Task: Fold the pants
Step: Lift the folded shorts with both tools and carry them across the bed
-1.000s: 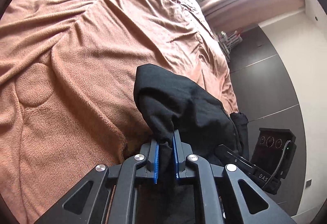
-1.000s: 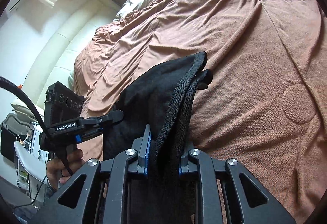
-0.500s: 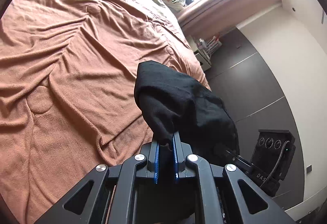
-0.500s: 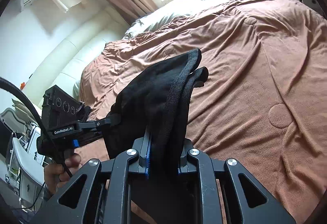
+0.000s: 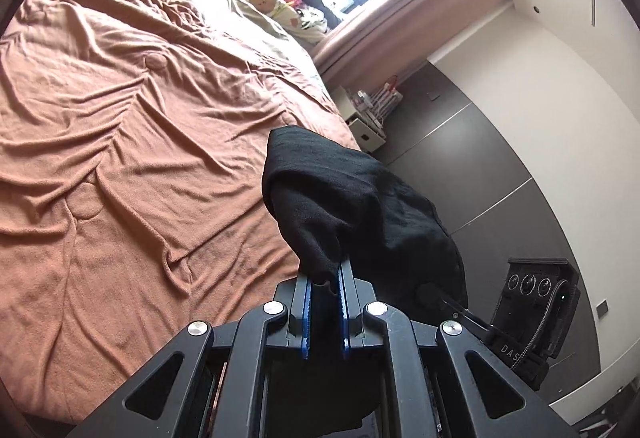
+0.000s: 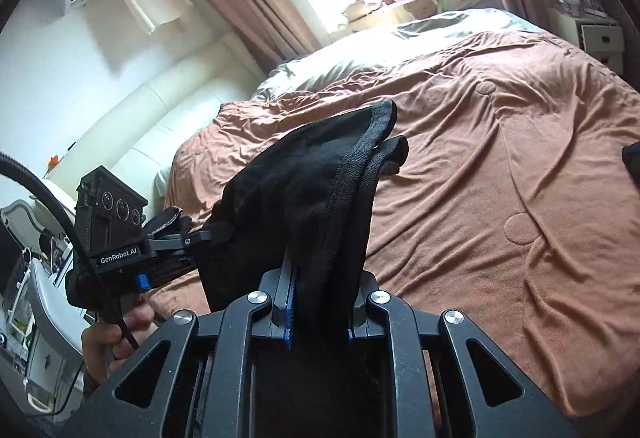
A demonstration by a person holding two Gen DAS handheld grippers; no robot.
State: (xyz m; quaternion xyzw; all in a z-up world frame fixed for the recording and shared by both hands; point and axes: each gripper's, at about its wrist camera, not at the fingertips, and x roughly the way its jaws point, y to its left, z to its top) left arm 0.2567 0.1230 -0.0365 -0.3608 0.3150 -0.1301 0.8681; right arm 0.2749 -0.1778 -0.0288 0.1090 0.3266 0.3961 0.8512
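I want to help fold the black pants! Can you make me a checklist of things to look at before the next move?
1. Left gripper pinching the black pants: ok.
2. Right gripper pinching the pants' waistband edge: ok.
3. Brown blanket has open room to lay the pants down: ok.
4. Blanket smooth: not ok, it is wrinkled.
5. Pant legs hanging straight: cannot tell, they hang out of view.

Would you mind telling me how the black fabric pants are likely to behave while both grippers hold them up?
The black fabric pants will probably stay floppy: they bunch and droop around the left gripper. The thick ribbed band clamped in the right gripper likely resists slipping. Over the brown blanket, they seem light.
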